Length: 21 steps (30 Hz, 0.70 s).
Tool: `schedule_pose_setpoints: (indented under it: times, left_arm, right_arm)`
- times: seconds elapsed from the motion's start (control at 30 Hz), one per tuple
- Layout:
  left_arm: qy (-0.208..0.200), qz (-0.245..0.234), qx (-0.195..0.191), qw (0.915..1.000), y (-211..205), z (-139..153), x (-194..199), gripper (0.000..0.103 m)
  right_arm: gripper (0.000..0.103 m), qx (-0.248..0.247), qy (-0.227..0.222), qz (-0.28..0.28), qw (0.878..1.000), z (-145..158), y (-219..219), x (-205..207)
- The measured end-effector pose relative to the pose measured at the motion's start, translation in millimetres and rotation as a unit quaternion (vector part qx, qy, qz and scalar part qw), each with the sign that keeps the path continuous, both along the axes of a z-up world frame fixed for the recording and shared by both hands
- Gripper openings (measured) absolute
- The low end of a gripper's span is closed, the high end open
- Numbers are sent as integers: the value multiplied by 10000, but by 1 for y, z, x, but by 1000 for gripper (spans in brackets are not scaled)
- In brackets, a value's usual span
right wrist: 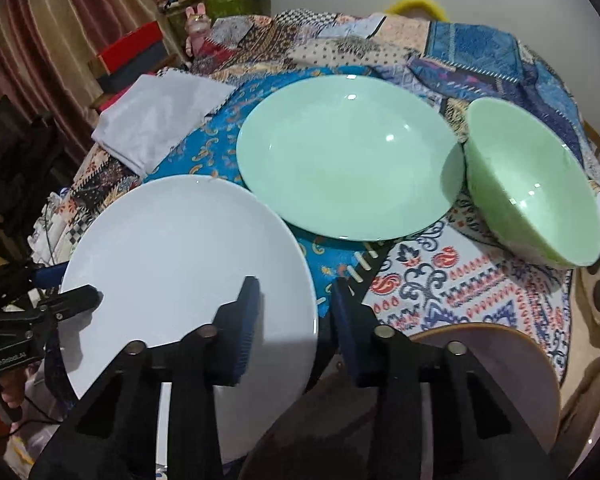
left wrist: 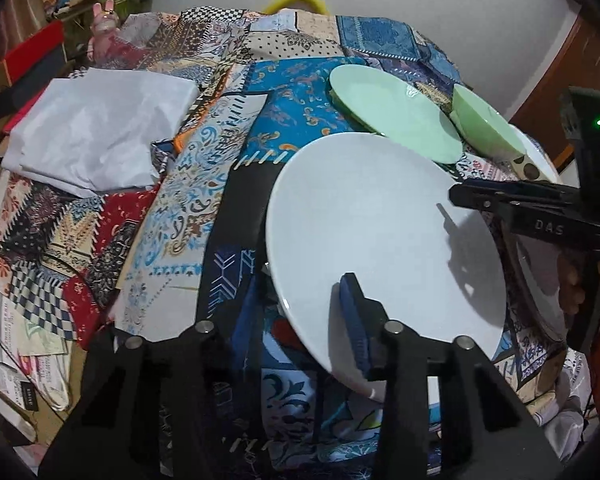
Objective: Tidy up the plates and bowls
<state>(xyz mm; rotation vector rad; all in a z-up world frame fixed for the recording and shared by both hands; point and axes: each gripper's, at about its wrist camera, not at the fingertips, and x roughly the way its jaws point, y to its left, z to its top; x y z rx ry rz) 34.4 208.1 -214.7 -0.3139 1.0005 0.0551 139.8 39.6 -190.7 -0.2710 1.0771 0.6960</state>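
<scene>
Patchwork cloth (right wrist: 460, 288); left claw (left wrist: 300, 320) grips white plate (left wrist: 380, 232); right claw (right wrist: 296, 312) spread, straddling rim.

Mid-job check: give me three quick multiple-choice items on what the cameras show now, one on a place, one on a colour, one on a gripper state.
1. The green bowl sits where relative to the green plate?
A. on top of it
B. to its right
C. to its left

2. What colour is the plate the left gripper holds?
A. white
B. green
C. red

3. The right gripper is:
A. shut on the bowl
B. shut on the green plate
C. open, holding nothing

Key: B, bowl lies right of the green plate; A, jaws clamp the white plate; C, its jaws stand apart.
</scene>
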Motion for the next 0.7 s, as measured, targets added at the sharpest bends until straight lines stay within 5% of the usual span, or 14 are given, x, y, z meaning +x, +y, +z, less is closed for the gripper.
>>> schedule_pose_setpoints:
  times: [0.1, 0.7]
  left_arm:
    - [-38, -42, -98, 9999, 0, 1, 1, 28]
    - [103, 231, -315, 9992, 29, 3, -6, 26]
  right_arm:
    - [25, -70, 70, 76, 9999, -3, 3, 1]
    - [24, 83, 161, 183, 9997, -5, 10, -20]
